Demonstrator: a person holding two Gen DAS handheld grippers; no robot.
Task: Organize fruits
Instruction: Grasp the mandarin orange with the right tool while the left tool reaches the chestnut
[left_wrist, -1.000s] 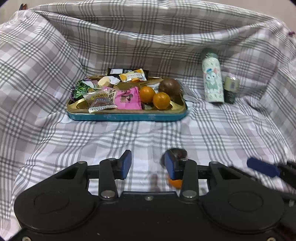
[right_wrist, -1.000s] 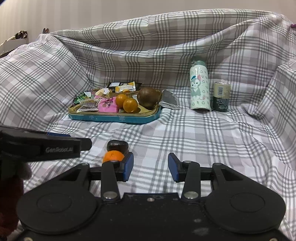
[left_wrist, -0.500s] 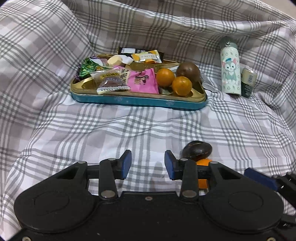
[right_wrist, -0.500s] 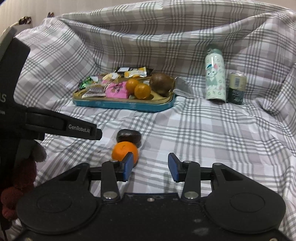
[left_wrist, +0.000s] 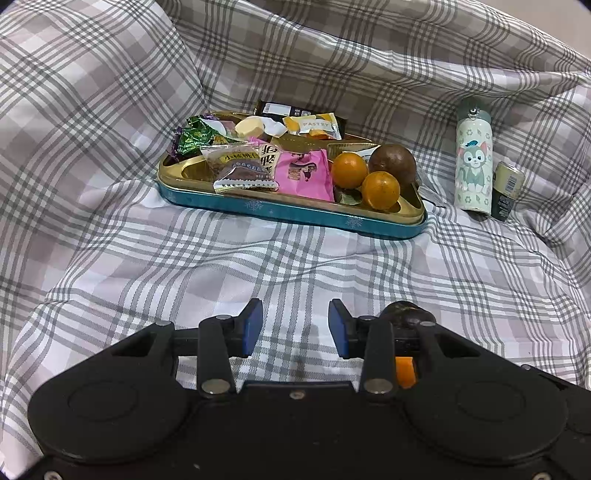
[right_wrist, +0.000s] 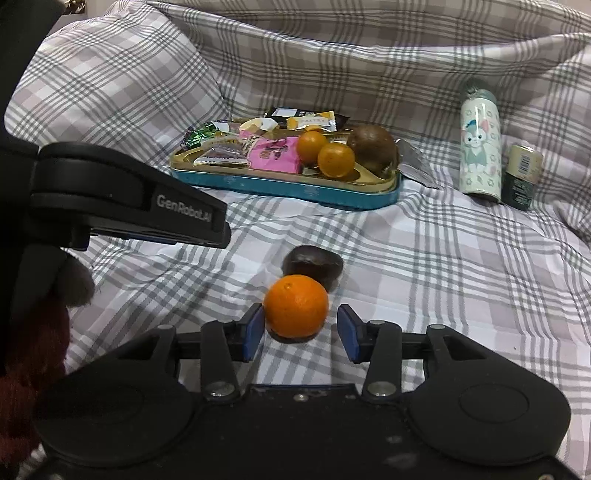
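The right wrist view shows the right gripper (right_wrist: 301, 328), fingers just opened wider, spread around the loose orange (right_wrist: 296, 305), seemingly not pressing it, the dark fruit (right_wrist: 314, 263) just behind. The left gripper (left_wrist: 294, 326), fingers spread on nothing, hides most of both; the tray (left_wrist: 288, 212) holds 2 oranges.

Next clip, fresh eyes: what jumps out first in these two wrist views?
The bright orange lies on the plaid cloth right at the right gripper, whose jaws have just been opening and do not press it; a dark fruit sits just behind. Farther back, a teal tray holds snack packets, two more oranges and a brown fruit, with a cat-print bottle standing to its right.
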